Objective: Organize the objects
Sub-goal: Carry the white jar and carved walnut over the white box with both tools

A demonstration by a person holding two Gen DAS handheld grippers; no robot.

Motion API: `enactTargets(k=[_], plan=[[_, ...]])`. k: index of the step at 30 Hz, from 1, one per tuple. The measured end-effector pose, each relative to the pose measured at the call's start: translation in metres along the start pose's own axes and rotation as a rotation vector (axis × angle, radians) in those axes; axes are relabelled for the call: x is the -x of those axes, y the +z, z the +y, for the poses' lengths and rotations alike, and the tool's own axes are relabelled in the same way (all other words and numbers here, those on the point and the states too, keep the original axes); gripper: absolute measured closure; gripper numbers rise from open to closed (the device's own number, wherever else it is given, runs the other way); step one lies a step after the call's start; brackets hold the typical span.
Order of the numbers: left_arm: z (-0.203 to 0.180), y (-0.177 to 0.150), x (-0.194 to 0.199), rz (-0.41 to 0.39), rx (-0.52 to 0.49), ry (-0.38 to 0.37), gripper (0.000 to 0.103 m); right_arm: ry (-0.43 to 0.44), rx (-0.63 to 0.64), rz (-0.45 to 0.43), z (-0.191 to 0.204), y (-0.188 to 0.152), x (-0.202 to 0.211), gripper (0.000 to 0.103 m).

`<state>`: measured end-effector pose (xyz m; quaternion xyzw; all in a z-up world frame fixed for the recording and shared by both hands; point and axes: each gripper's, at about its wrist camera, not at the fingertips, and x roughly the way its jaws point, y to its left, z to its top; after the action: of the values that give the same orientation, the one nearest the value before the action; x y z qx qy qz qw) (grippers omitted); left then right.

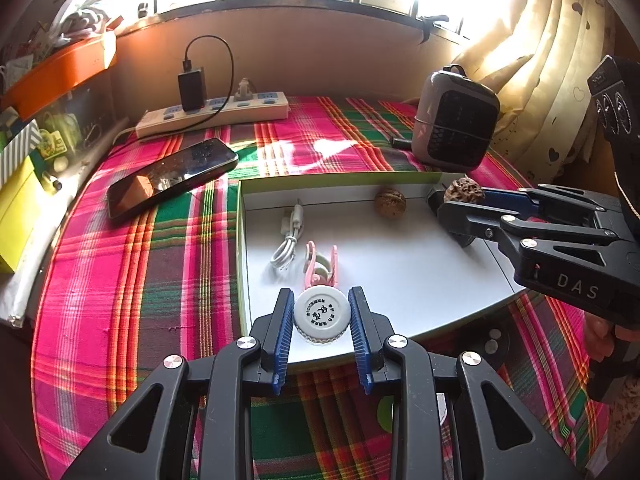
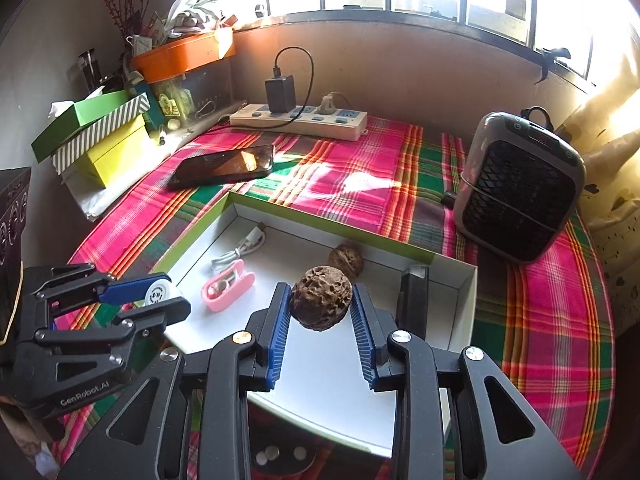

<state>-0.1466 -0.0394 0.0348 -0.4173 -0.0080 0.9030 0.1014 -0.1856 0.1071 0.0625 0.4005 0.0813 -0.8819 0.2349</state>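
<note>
Box (image 2: 460, 276), white inside with green rim, on plaid cloth (image 1: 120, 280). Above its near edge: right gripper (image 2: 321, 304), jaws pinching pitted nut (image 2: 320, 304); left gripper (image 1: 322, 314), jaws pinching white cap (image 1: 322, 314). Inside box: cable (image 1: 286, 240), pink clip (image 1: 320, 266), walnut (image 1: 390, 202).

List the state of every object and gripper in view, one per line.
left gripper: shut on white cap
right gripper: shut on rough nut
walnut: lying in tray
pink clip: lying in tray
phone: screen dark, flat on cloth
charger: plugged into power strip
</note>
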Motion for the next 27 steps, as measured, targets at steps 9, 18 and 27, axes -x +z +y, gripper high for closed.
enactTargets(k=[9,18,27], plan=[[0.006,0.002,-0.014,0.017,0.006,0.007,0.078,0.022,0.064,0.059,0.012,0.022,-0.037,0.071],[0.010,0.004,-0.022,0.025,0.011,0.001,0.078,0.045,0.087,0.106,0.019,0.031,-0.064,0.071],[0.011,0.007,-0.025,0.022,0.017,-0.001,0.077,0.039,0.090,0.137,0.020,0.033,-0.080,0.071]])
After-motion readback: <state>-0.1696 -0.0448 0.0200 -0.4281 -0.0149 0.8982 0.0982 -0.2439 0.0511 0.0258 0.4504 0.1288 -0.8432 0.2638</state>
